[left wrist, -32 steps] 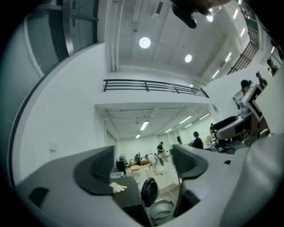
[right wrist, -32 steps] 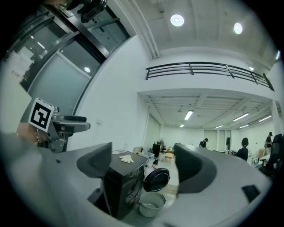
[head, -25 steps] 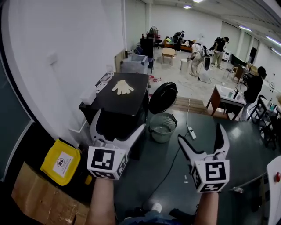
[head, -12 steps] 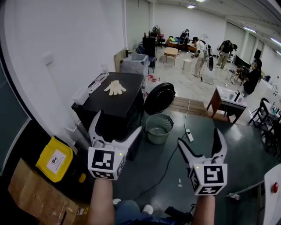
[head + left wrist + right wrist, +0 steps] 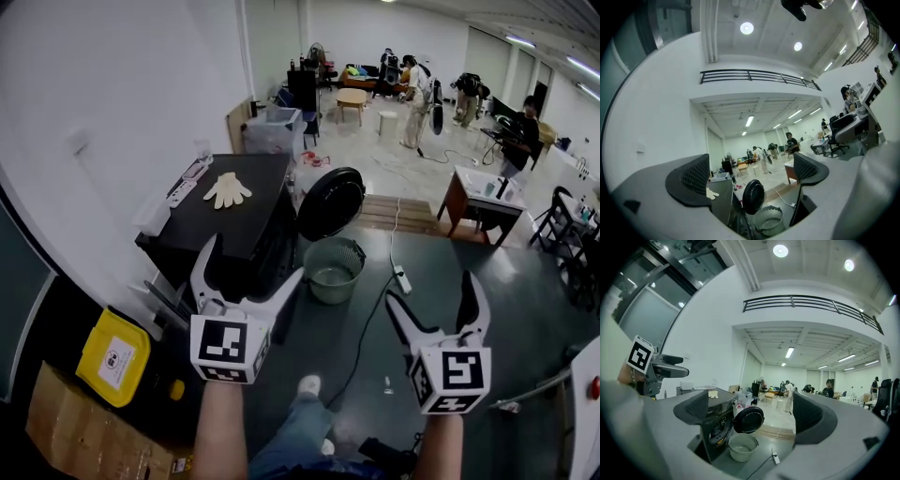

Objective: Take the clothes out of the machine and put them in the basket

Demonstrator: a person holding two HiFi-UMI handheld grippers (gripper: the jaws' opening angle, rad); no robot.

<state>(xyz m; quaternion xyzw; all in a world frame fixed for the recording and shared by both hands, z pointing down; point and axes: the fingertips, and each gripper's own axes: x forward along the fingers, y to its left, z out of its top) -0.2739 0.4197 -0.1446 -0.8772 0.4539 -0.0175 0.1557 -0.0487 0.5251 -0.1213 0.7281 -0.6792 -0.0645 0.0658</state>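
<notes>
Shifted slightly left in the head view, the machine [image 5: 234, 220] stands ahead of both wide, empty jaws, nearer the left gripper [image 5: 253, 259] than the right gripper [image 5: 432, 289].

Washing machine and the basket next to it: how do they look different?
The washing machine is black and boxy; the basket is pale and round. The machine stands taller, while the basket sits low beside it, below the open round door. The machine has a glove on top; the basket is open on top. Both stand on the dark floor.
</notes>
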